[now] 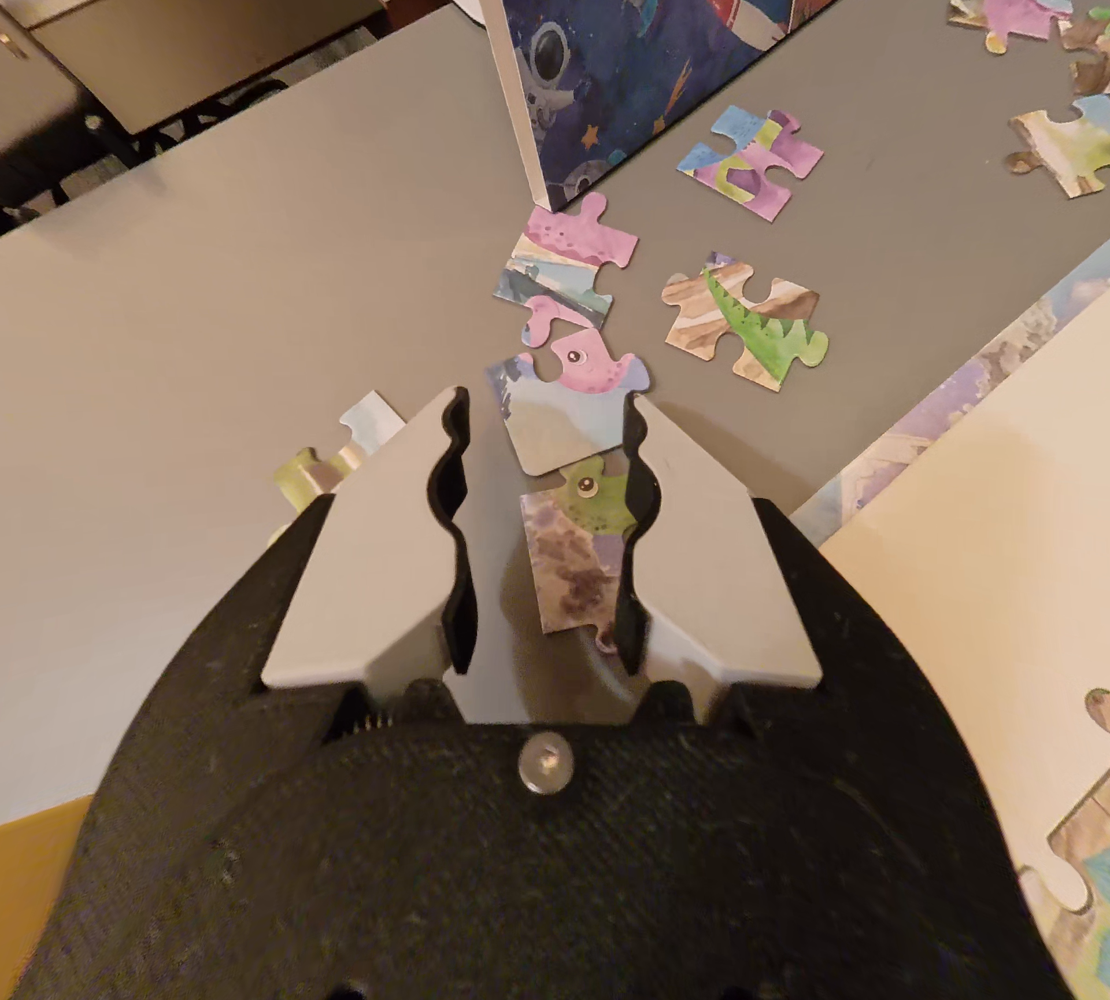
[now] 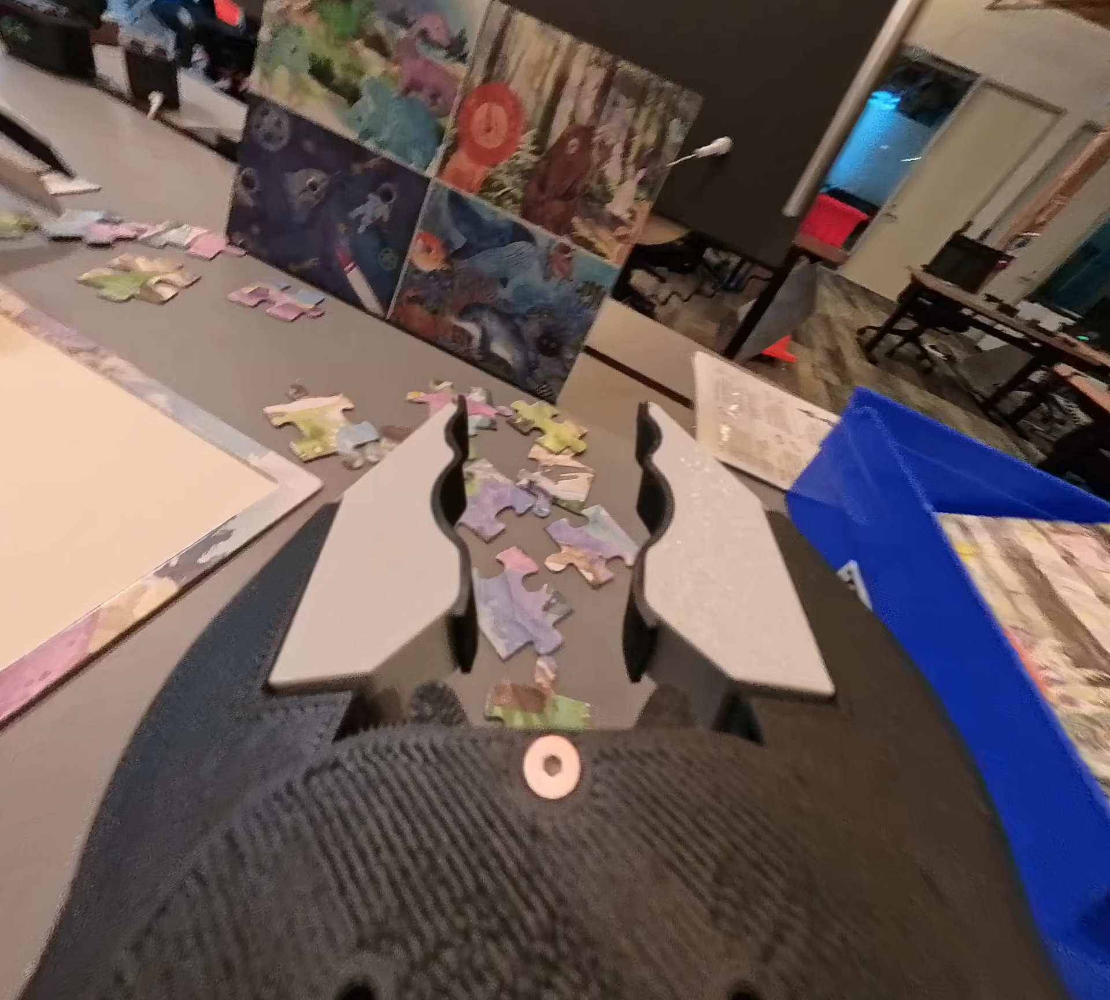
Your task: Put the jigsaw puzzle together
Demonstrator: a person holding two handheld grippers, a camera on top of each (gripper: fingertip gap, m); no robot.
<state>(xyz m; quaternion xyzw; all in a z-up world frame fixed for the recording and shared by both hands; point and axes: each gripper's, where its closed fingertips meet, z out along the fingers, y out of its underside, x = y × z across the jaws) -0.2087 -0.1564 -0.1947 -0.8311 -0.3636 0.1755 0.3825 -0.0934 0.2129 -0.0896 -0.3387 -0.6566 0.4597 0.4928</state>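
The left gripper (image 1: 546,520) hangs over the grey table (image 1: 240,310) with its jaws spread and nothing between them. Directly below the gap lie two loose pieces: a pink-dinosaur-head piece (image 1: 564,406) and, just nearer the camera, a green-dinosaur-head piece (image 1: 576,550) whose far edge looks tucked under the pink one, though the right finger (image 1: 636,520) hides that side. Farther off sit a green-tail piece (image 1: 745,322) and a pink-and-blue piece (image 1: 751,160), well apart from each other, beside the upright puzzle box (image 1: 630,28). The puzzle tray (image 1: 961,550) with its printed border lies to the right, mostly bare, with a few pieces already seated at its near edge.

The right gripper (image 2: 552,520) is likewise released and empty, hovering above a scatter of purple and green pieces (image 2: 522,604); the blue bin (image 2: 901,520) stands just to its right. This view is blurred, so the pieces' overlaps cannot be told for sure.

The job looks barely begun — the next step is probably picking one dinosaur head. The risk lies in that overlap: closing on either piece could drag its neighbour along or flip it. Flat card lying flush on the table also gives the wavy pads little edge to bite, so a grasp may skid the piece away instead of lifting it.
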